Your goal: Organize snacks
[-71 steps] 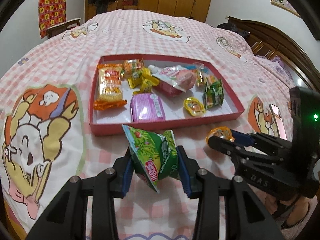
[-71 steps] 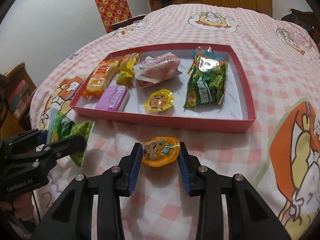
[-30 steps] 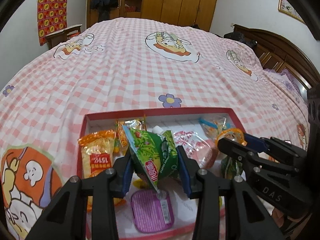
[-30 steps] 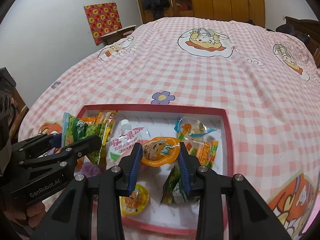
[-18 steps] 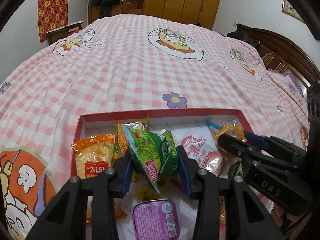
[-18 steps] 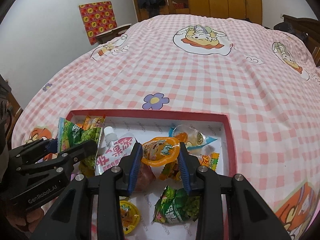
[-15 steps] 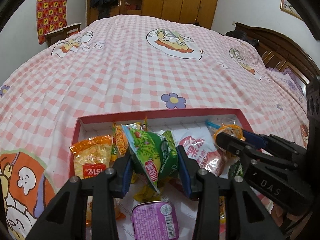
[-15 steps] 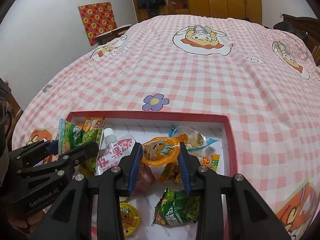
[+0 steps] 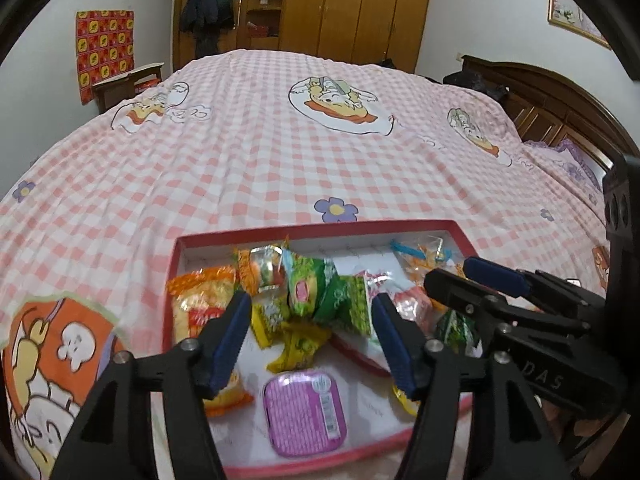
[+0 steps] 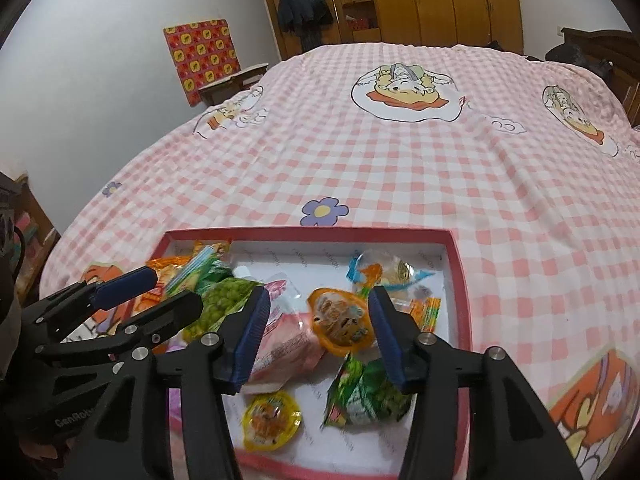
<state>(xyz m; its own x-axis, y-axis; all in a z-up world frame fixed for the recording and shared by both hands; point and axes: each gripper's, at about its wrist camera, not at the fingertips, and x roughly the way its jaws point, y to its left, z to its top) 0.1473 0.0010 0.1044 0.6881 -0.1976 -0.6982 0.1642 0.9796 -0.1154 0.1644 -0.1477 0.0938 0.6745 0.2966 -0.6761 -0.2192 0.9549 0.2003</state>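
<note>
A red box (image 9: 304, 230) (image 10: 460, 280) with a white floor lies on the bed and holds several snack packets. My left gripper (image 9: 310, 336) is open above it; the green packet (image 9: 332, 296) lies loose on the pile between the fingers. My right gripper (image 10: 316, 328) is open too; the orange jelly cup (image 10: 340, 320) is free between its fingers, blurred, over the pink pouch (image 10: 280, 348). Each gripper shows in the other's view: the right one (image 9: 476, 276) and the left one (image 10: 156, 292).
In the box: a purple tub (image 9: 304, 414), an orange packet (image 9: 200, 300), a yellow jelly cup (image 10: 272, 420), a green packet (image 10: 368, 392). Around the box is pink checked bedsheet (image 9: 280, 160). A wooden headboard (image 9: 560, 104) stands at right, wardrobes (image 9: 360, 8) behind.
Both grippers have opened. The green packet dropped from the left gripper onto the pile in the box; the orange jelly cup left the right gripper and is falling or has just landed.
</note>
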